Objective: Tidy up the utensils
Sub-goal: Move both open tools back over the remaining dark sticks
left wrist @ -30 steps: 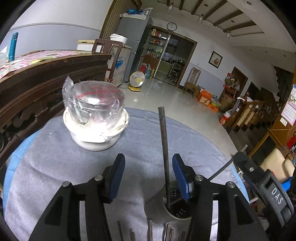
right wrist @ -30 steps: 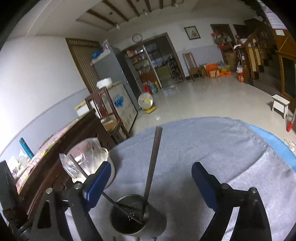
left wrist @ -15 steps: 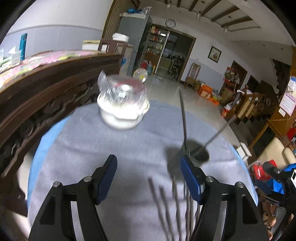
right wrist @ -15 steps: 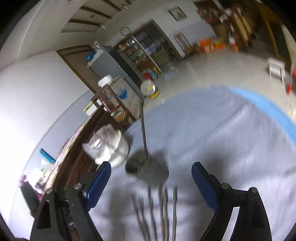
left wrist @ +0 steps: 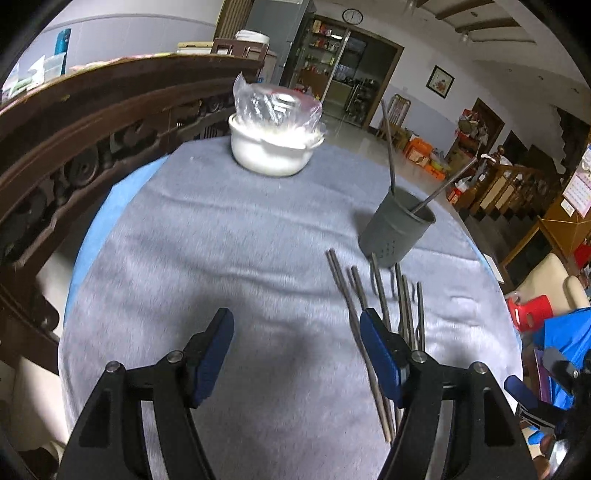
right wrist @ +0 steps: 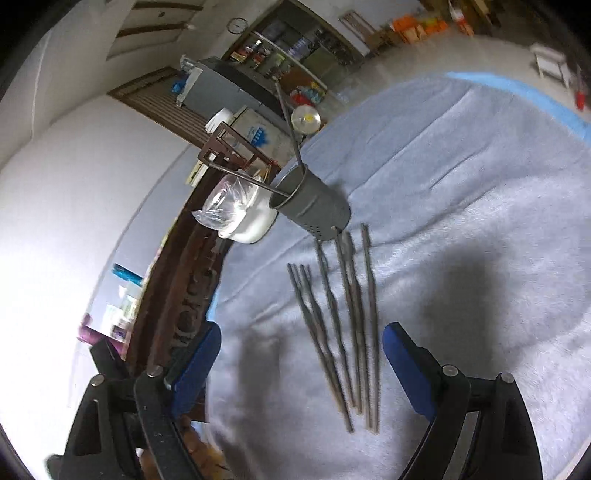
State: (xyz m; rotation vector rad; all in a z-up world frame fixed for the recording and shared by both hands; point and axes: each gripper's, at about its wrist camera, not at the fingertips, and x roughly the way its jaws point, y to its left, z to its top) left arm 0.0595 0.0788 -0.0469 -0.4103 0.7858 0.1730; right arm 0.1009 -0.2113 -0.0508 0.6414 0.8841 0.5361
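Both grippers backed off; bowl (left wrist: 271,155) behind holder (left wrist: 397,230).

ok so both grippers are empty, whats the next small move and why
Probably lower the right gripper onto one of the loose chopsticks lying on the grey cloth. Its jaws are open with nothing between them, the sticks lie just ahead, and only two stand in the metal holder.

walls: white, round clock (left wrist: 350,15), framed picture (left wrist: 441,81) | floor: pale glossy tiles (right wrist: 436,55) | furniture: carved dark wood bench back (left wrist: 92,122), grey fridge (left wrist: 284,33), wooden chair (left wrist: 397,110), staircase (left wrist: 517,184) | surface: grey cloth (left wrist: 221,258) | ceiling: wood beams (left wrist: 476,26)
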